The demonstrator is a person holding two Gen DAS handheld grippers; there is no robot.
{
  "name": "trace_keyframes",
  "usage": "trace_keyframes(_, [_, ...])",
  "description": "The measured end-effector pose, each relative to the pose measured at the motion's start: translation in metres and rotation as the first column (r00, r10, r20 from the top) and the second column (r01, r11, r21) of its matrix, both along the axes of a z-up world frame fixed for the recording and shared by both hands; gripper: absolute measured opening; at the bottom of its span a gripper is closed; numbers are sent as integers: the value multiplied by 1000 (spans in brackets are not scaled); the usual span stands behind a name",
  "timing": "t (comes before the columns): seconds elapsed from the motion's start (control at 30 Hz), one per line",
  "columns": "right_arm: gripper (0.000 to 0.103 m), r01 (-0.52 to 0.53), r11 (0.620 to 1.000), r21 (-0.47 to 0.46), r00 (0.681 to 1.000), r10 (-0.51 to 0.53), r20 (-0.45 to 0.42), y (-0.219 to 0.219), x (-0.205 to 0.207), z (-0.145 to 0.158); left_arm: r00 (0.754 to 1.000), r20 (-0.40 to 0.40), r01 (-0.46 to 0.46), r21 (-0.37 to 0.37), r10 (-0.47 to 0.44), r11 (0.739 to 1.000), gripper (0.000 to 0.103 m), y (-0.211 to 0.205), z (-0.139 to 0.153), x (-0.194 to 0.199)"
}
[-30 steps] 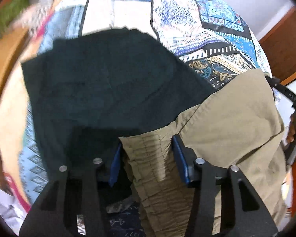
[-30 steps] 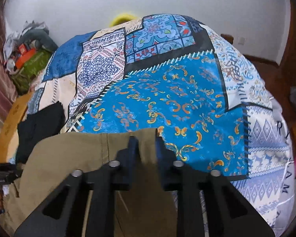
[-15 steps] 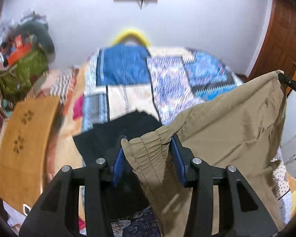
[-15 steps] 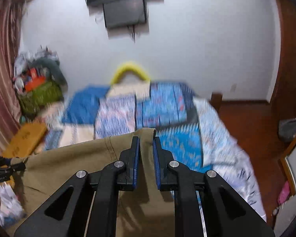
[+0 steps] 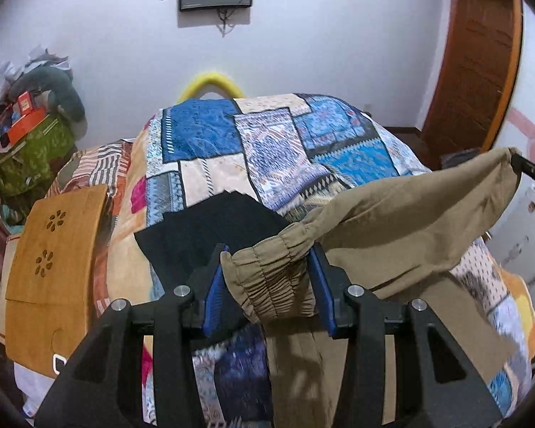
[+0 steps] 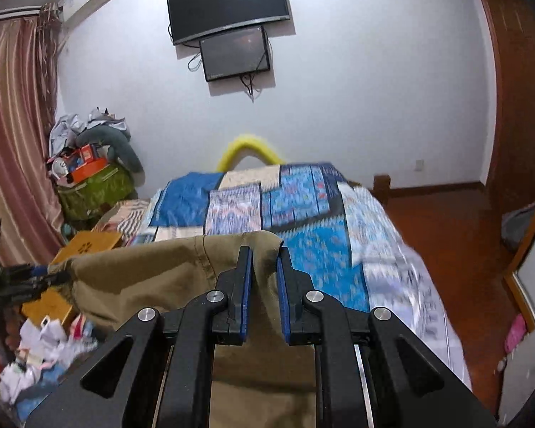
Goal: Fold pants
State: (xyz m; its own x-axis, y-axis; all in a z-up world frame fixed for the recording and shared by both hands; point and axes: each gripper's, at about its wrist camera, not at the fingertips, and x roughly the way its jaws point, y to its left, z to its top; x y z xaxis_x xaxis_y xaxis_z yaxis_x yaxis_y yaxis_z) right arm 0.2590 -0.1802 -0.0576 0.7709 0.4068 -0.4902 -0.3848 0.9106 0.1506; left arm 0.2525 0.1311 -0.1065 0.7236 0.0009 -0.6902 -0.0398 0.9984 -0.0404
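The khaki pants hang stretched in the air between my two grippers, above the near end of the patchwork bed. My left gripper is shut on the gathered elastic waistband. My right gripper is shut on the other waistband corner, and its tip shows at the far right of the left wrist view. The rest of the pants drapes down out of sight.
A folded black garment lies on the bed just beyond my left gripper. A wooden lap tray rests at the bed's left edge. A pile of bags and clutter stands by the curtain. Screens hang on the far wall.
Both grippers have lifted the pants up off the bed and tilted from looking down at the bedspread to looking across the room. The grip on the waistband is unchanged.
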Motion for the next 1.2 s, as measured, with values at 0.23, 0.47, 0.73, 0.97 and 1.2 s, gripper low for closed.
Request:
trace_keyframes(0.23, [12,-6,1000,-15,996,4,-93,-12,-47,-32,998,-39,51,5,-51,999,45,-15,-24,-43])
trace_keyframes(0.47, [12,-17,999,-42,990,11,-142,-15,-96,-57,995,-71,71,5,-70,997,45,-20,-43,-74])
trace_keyframes(0.73, [13,1,1000,-21,978,-5,-209,-22,-127,-84,990,-122,78,20,-75,997,46,-26,-64,-100])
trace_keyframes(0.97, [16,20,999,-32,962,-28,-272,-28,-151,-103,986,-154,75,62,-65,995,53,-31,-74,-120])
trace_keyframes(1.2, [24,63,995,-78,952,-83,-296,-36,-173,-106,991,-115,77,97,-65,992,74,-34,-57,-139])
